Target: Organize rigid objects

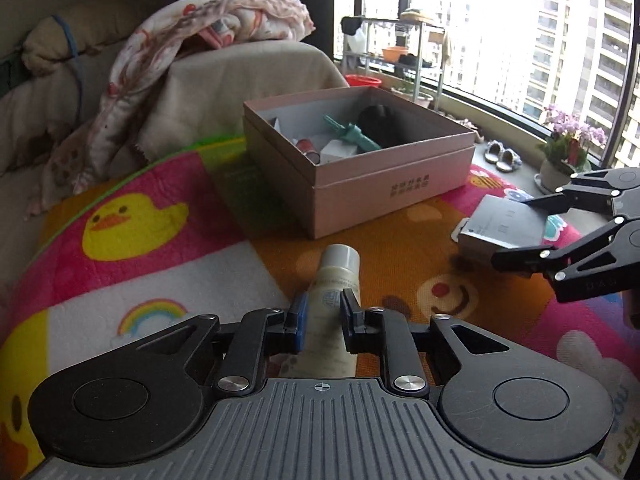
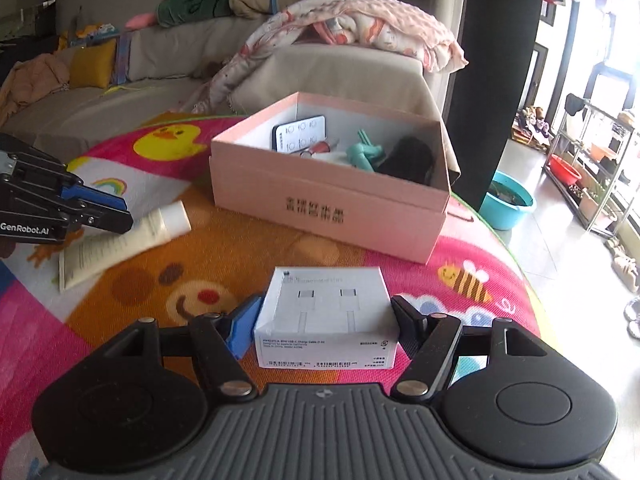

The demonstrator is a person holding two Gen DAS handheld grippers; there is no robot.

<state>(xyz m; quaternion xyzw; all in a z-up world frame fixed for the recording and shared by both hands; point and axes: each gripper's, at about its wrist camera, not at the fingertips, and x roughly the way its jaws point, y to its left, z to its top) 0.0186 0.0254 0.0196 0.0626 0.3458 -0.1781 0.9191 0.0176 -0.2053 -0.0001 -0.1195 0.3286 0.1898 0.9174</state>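
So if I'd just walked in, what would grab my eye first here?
Probably the pink box in the middle of the bright cartoon play mat, open, with small items inside. Nearer, the left gripper straddles a cream tube lying on the mat, while the right gripper brackets a white cable box.

You see open box (image 2: 328, 200) at centre of play mat (image 2: 224, 276); tube (image 2: 124, 240) before it on left, small carton (image 2: 326, 312) on right; sofa (image 2: 320, 68) behind.
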